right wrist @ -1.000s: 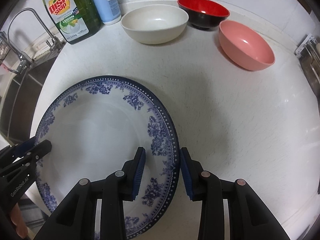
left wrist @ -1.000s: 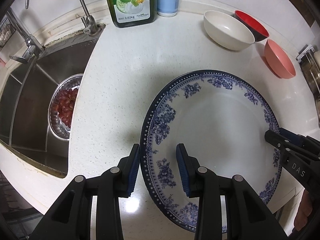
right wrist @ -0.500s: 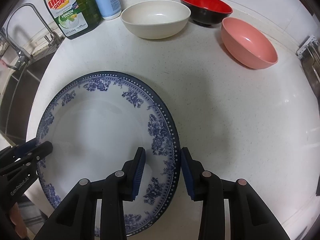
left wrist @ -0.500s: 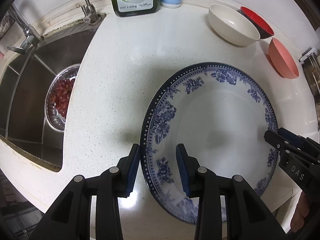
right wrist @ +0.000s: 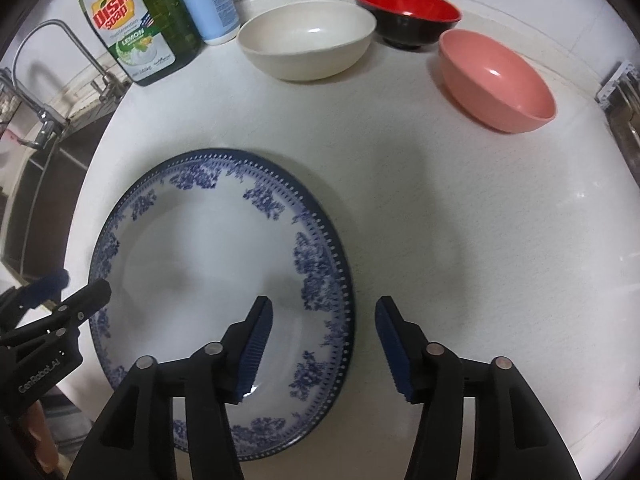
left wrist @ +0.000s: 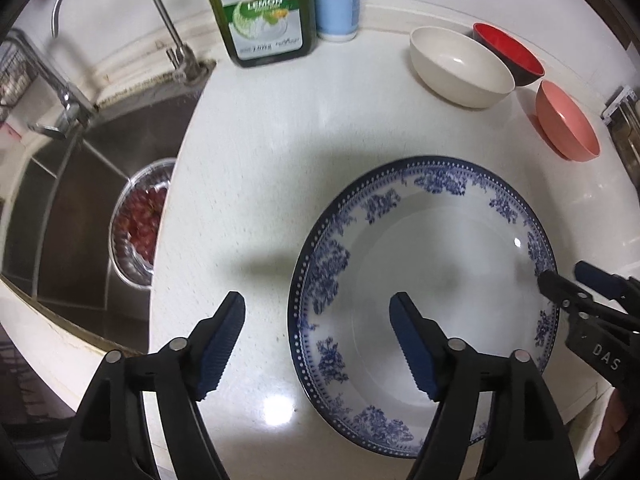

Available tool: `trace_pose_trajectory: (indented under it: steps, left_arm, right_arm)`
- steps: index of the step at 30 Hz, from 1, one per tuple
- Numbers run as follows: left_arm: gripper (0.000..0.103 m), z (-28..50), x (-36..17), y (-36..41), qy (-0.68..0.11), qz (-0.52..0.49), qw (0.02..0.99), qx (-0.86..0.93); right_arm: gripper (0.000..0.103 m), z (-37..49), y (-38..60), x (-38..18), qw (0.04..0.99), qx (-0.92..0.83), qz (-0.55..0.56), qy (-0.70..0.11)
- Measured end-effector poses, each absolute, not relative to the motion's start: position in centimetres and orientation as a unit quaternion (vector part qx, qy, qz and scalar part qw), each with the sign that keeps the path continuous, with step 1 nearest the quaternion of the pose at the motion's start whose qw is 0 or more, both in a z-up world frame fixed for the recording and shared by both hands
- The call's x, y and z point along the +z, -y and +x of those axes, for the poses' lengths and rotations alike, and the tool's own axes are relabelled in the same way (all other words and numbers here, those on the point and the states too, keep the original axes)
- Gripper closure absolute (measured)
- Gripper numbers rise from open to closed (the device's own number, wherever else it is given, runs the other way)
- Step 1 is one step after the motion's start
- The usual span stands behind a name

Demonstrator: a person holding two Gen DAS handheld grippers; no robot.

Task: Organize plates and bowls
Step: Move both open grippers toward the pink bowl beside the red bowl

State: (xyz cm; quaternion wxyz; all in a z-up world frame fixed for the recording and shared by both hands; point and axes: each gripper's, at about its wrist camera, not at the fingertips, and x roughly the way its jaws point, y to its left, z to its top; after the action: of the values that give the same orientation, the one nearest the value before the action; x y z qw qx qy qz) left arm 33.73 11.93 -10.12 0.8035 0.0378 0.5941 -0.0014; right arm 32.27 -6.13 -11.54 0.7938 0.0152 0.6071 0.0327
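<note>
Plate release on the counter (right wrist: 460,240)

Both claws, left (left wrist: 318,346) and right (right wrist: 324,350), just opening off blue-patterned plate (left wrist: 440,264), now released, leaving it flat, lower centre.

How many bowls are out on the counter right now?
3, all near the back wall: a cream bowl beside the blue bottle, a red-and-black bowl right of it, and a pink bowl nearer, furthest right. None looks hidden.
</note>
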Motion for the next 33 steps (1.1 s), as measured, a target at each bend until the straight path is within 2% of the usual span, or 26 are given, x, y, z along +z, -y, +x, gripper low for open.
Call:
trace_pose_trajectory:
  steps: [6,33]
  left_arm:
    - [0.021,34.1,-8.5,-10.2,-0.575,0.053,0.816,-0.016]
    - [0.021,40.2,-1.0,2.2,-0.486,0.082,0.862,-0.114]
  right_arm:
    - [0.044,32.3,7.6,-10.0,0.807,0.03,0.012,-0.59]
    - [0.044,36.3,18.7,-2.1,0.862,-0.038,0.079,-0.498]
